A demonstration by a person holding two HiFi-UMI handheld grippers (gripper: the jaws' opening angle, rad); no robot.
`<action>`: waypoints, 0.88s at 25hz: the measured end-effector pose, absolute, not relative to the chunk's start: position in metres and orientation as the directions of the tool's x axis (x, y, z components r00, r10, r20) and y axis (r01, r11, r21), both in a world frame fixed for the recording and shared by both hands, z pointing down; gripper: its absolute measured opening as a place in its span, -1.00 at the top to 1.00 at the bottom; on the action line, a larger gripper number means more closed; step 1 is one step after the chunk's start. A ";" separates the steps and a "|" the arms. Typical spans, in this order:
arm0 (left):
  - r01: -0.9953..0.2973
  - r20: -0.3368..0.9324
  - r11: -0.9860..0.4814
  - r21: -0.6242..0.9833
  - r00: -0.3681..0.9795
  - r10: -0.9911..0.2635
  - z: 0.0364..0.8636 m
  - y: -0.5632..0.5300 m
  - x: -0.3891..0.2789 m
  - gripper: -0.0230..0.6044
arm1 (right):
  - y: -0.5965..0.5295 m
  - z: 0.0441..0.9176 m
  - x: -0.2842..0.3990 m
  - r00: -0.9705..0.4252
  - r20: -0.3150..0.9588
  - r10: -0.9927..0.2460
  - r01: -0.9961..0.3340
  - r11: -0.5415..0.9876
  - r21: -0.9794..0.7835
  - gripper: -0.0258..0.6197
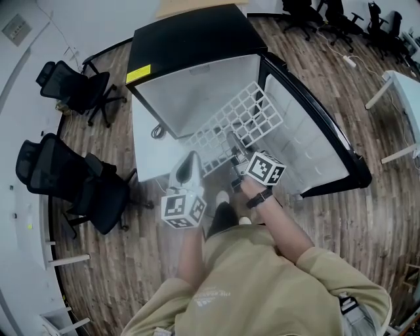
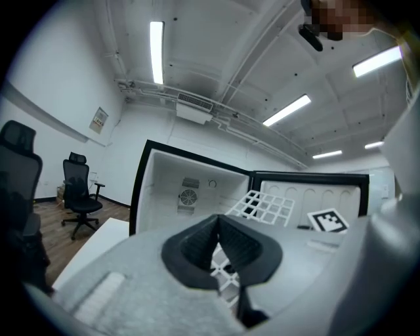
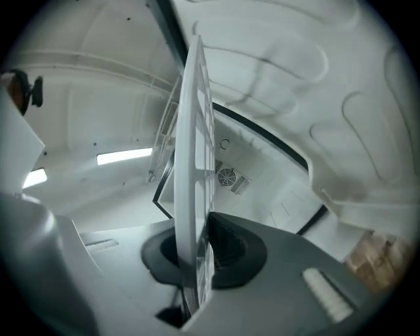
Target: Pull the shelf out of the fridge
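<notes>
A black fridge (image 1: pixel 197 39) stands open, its door (image 1: pixel 315 131) swung out to the right. The white grid shelf (image 1: pixel 230 125) is tilted and sticks out of the fridge's opening. My right gripper (image 1: pixel 235 152) is shut on the shelf's near edge. In the right gripper view the shelf (image 3: pixel 195 164) stands edge-on between the black pads (image 3: pixel 226 246). My left gripper (image 1: pixel 191 159) hovers by the shelf's near left corner. In the left gripper view its tips (image 2: pixel 218 226) meet with nothing between them, and the shelf (image 2: pixel 269 207) shows beyond.
Two black office chairs (image 1: pixel 79 88) (image 1: pixel 72 177) stand on the wood floor at the left. A white panel (image 1: pixel 147 144) lies beside the fridge's left side. A white desk (image 1: pixel 403 92) is at the far right, with more chairs (image 1: pixel 328 16) behind it.
</notes>
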State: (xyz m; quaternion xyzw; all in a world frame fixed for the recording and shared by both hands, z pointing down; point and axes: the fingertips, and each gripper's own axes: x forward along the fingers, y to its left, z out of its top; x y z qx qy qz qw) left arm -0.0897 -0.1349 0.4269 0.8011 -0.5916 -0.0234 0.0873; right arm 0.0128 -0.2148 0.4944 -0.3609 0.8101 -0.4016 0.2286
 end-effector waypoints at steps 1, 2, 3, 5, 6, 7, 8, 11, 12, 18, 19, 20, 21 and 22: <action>-0.948 0.066 -0.279 0.153 0.292 -0.954 0.427 -0.133 -0.090 0.92 | -0.210 0.489 0.015 -0.639 -0.079 -0.765 -0.443 0.451 -0.775 0.84; -0.951 0.065 -0.276 0.139 0.287 -0.956 0.427 -0.132 -0.091 0.92 | -0.206 0.483 0.018 -0.641 -0.071 -0.764 -0.494 0.481 -0.724 0.84; -0.953 0.062 -0.274 0.126 0.283 -0.957 0.427 -0.131 -0.091 0.92 | -0.203 0.476 0.020 -0.639 -0.057 -0.767 -0.550 0.507 -0.664 0.84; -0.957 0.053 -0.270 0.110 0.277 -0.959 0.426 -0.128 -0.091 0.92 | -0.195 0.463 0.025 -0.626 -0.036 -0.779 -0.653 0.549 -0.522 0.84; -0.958 0.050 -0.269 0.103 0.275 -0.960 0.426 -0.127 -0.090 0.92 | -0.191 0.455 0.027 -0.621 -0.037 -0.783 -0.691 0.569 -0.446 0.84; -0.959 0.049 -0.267 0.095 0.273 -0.961 0.426 -0.126 -0.090 0.92 | -0.187 0.447 0.029 -0.617 -0.045 -0.785 -0.718 0.586 -0.375 0.84; -0.960 0.047 -0.266 0.087 0.271 -0.961 0.426 -0.126 -0.089 0.92 | -0.183 0.439 0.030 -0.616 -0.058 -0.786 -0.736 0.600 -0.314 0.84; -0.962 0.040 -0.263 0.072 0.266 -0.963 0.425 -0.126 -0.087 0.92 | -0.172 0.422 0.033 -0.612 -0.086 -0.786 -0.763 0.616 -0.196 0.84; -0.963 0.036 -0.261 0.067 0.264 -0.964 0.424 -0.126 -0.086 0.92 | -0.169 0.420 0.034 -0.609 -0.089 -0.788 -0.772 0.615 -0.164 0.85; -0.970 0.020 -0.244 0.022 0.244 -0.970 0.415 -0.127 -0.086 0.92 | -0.156 0.412 0.038 -0.585 -0.070 -0.808 -0.809 0.587 -0.014 0.85; -0.970 0.019 -0.240 0.020 0.241 -0.970 0.415 -0.128 -0.087 0.92 | -0.155 0.412 0.038 -0.582 -0.070 -0.810 -0.812 0.584 -0.007 0.85; -0.971 0.020 -0.238 0.019 0.239 -0.971 0.415 -0.128 -0.087 0.92 | -0.155 0.411 0.039 -0.580 -0.071 -0.812 -0.814 0.581 -0.002 0.85; -0.971 0.021 -0.236 0.018 0.237 -0.971 0.416 -0.128 -0.088 0.92 | -0.155 0.411 0.039 -0.578 -0.072 -0.813 -0.815 0.579 0.003 0.85; -0.972 0.020 -0.235 0.018 0.235 -0.972 0.416 -0.128 -0.089 0.92 | -0.155 0.411 0.038 -0.577 -0.072 -0.814 -0.816 0.578 0.008 0.85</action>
